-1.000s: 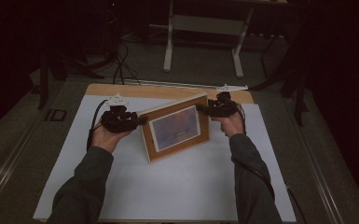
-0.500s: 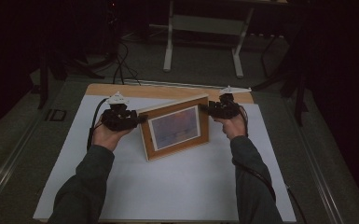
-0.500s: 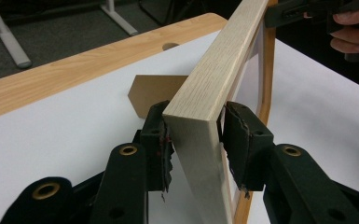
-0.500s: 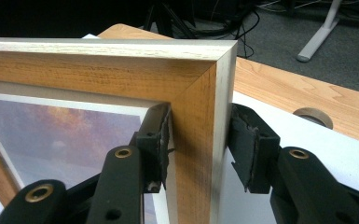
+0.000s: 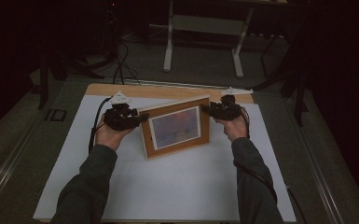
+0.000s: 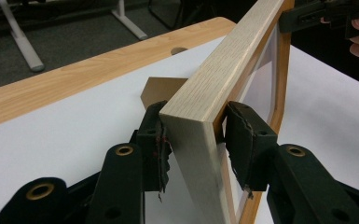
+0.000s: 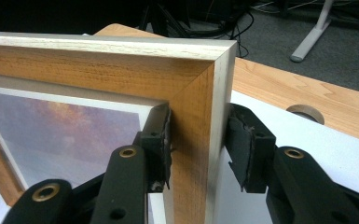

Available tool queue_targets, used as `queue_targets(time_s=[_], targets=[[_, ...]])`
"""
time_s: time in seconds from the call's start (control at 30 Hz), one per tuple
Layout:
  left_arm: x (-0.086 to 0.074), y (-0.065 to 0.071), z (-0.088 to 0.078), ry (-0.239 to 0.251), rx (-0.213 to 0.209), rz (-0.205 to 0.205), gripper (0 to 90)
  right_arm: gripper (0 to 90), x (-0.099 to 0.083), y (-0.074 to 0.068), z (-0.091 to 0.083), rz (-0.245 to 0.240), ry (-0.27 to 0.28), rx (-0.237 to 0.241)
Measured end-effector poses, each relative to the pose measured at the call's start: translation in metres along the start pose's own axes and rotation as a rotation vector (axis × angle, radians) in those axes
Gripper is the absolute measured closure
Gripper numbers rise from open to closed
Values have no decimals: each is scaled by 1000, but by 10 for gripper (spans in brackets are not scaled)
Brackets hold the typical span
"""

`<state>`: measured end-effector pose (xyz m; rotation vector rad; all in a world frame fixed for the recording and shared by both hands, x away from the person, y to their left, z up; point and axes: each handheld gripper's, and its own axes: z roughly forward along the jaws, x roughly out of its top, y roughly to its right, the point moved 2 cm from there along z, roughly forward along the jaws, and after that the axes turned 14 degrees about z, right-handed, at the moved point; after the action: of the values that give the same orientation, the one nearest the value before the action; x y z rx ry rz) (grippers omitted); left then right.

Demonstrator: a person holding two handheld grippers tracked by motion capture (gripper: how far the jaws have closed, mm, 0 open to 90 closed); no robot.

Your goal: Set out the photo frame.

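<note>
A wooden picture frame (image 5: 175,127) with a purple-orange print stands upright on the white sheet, propped on its back stand (image 6: 161,88). My left gripper (image 5: 142,117) straddles the frame's left edge (image 6: 224,70). Its jaws have just been opening: one pad lies against the back and the other stands a sliver off the front, as the left gripper (image 6: 193,140) view shows. My right gripper (image 5: 206,109) is at the upper right corner. Its jaws have just been closing, and in the right gripper (image 7: 198,140) view both pads sit on the frame (image 7: 121,70).
The white sheet (image 5: 168,186) covers most of a wooden table (image 5: 168,91), which has a round cable hole (image 7: 305,112) near its far edge. Behind the table stand a desk's white legs (image 5: 170,42) and floor cables. A person's sleeved forearms reach in from below.
The frame and both hands stay nearly where they were. The right gripper has shifted slightly at the frame's upper right corner.
</note>
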<state>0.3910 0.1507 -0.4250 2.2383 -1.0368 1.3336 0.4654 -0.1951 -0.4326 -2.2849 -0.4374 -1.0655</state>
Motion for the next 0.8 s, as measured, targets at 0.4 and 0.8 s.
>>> queue_targets(time_s=[0.4, 0.8], targets=[[1, -2, 4, 7, 6, -5, 599, 613, -2, 0, -3, 7, 2, -12], [5, -3, 9, 2, -11, 1, 588, 614, -5, 0, -11, 13, 0, -25]])
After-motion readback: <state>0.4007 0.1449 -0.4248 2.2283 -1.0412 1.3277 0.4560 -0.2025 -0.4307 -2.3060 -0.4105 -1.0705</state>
